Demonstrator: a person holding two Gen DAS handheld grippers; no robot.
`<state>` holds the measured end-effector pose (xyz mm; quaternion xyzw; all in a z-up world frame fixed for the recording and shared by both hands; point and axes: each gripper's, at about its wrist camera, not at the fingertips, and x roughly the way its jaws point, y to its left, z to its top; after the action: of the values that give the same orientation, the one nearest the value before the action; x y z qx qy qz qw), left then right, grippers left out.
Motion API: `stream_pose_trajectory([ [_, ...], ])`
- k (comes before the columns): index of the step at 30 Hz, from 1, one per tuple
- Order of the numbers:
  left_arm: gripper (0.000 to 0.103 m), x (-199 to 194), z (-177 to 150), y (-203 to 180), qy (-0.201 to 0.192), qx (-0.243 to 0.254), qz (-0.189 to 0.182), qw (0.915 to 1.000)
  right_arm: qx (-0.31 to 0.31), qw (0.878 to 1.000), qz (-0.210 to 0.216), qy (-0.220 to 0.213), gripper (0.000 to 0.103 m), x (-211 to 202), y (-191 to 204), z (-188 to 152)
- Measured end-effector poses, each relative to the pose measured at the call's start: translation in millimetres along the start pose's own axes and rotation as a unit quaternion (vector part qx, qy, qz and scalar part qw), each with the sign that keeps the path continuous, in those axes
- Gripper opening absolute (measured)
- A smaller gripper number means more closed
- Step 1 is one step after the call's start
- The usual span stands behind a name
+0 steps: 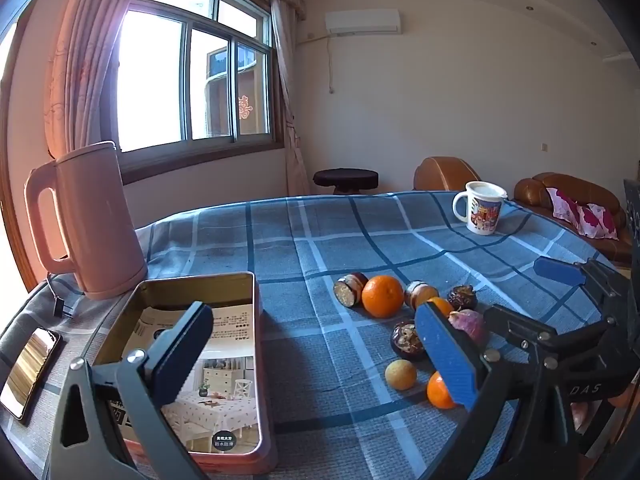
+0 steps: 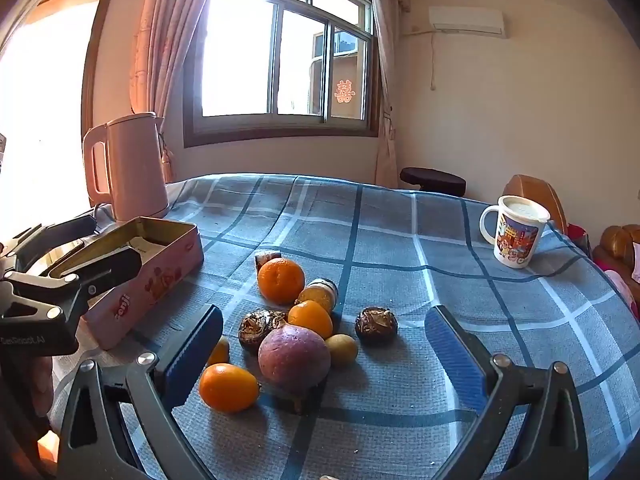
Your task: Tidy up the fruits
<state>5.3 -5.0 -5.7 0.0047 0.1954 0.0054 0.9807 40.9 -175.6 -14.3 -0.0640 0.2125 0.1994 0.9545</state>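
Several fruits lie in a loose pile on the blue checked tablecloth [image 2: 400,240]: a large orange [image 2: 281,281] [image 1: 383,296], a purple round fruit [image 2: 294,354] [image 1: 468,324], a small orange one [image 2: 228,387] [image 1: 440,392], a yellowish one [image 2: 342,350] [image 1: 401,374] and dark wrinkled ones [image 2: 376,326] [image 1: 406,340]. My right gripper [image 2: 324,352] [image 1: 504,296] hangs open just before the pile, touching nothing. To the left stands an open pink tin box [image 2: 160,280] [image 1: 258,320] lined with a printed sheet. My left gripper [image 1: 312,356] [image 2: 116,240] is open, one finger over the tin, the other by the fruits.
A pink kettle [image 1: 92,220] [image 2: 132,168] stands behind the tin at the table's left edge, with a phone [image 1: 28,372] beside it. A printed mug [image 1: 482,208] [image 2: 516,232] sits at the far right. A stool [image 2: 434,180] and a brown sofa [image 1: 568,196] stand beyond the table.
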Motion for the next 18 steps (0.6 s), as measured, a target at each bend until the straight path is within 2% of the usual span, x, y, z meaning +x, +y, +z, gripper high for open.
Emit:
stream_pose_trajectory([
  [18,0.103,2.5,-5.2,-5.4,0.005,0.009,0.0,0.9999,0.008,1.0,-0.001,0.0,0.102,-5.2,-6.5,-1.0],
])
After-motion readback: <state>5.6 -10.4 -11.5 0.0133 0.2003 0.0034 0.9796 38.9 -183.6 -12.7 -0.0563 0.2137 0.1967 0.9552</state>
